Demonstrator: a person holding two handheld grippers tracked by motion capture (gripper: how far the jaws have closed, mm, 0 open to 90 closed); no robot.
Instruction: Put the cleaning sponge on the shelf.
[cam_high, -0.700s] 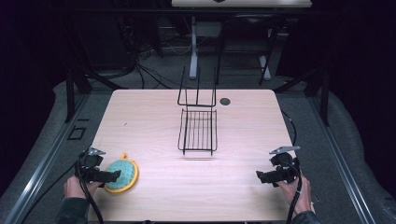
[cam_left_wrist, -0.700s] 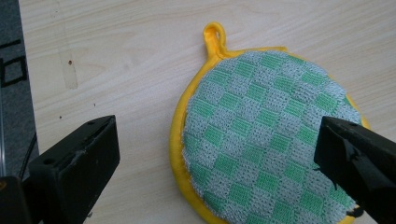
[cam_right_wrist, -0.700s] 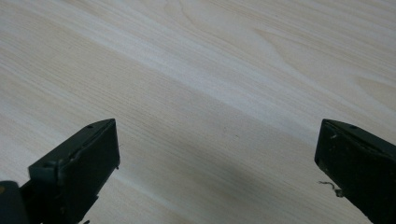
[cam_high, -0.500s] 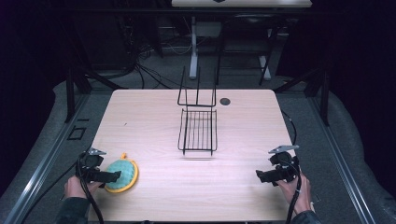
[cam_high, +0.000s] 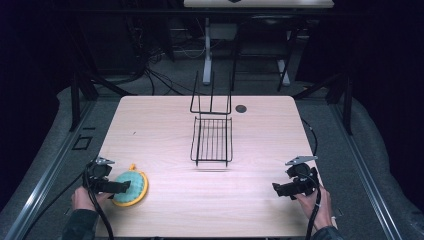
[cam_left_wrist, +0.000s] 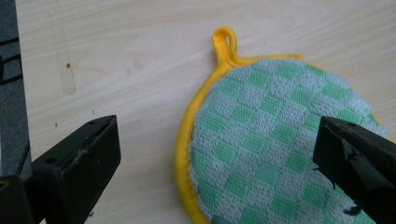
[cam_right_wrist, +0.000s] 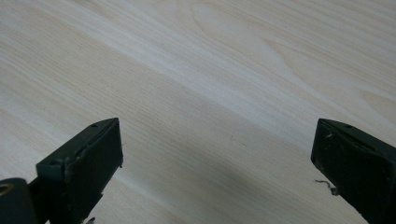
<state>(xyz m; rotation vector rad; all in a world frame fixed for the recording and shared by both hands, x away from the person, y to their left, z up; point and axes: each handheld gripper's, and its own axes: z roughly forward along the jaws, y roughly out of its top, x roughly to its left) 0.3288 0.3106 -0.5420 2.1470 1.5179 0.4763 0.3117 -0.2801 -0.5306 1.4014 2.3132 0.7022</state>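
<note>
A round pot holder (cam_high: 131, 186), green-checked with a yellow rim and a yellow loop (cam_left_wrist: 224, 38), lies flat at the table's front left. My left gripper (cam_high: 125, 187) is open over its near edge, one jaw above the fabric (cam_left_wrist: 275, 140) and the other above bare wood. At the front right my right gripper (cam_high: 276, 189) is open above bare tabletop (cam_right_wrist: 210, 93), with nothing between its jaws. A black wire rack (cam_high: 212, 139) stands at the middle of the table, its tall back frame (cam_high: 210, 95) rising at the far end.
A small dark round disc (cam_high: 241, 108) sits on the table behind the rack, to its right. The wooden table (cam_high: 150, 130) ends just left of the pot holder, where grey floor (cam_left_wrist: 7, 70) shows. Cables trail from both grippers off the front corners.
</note>
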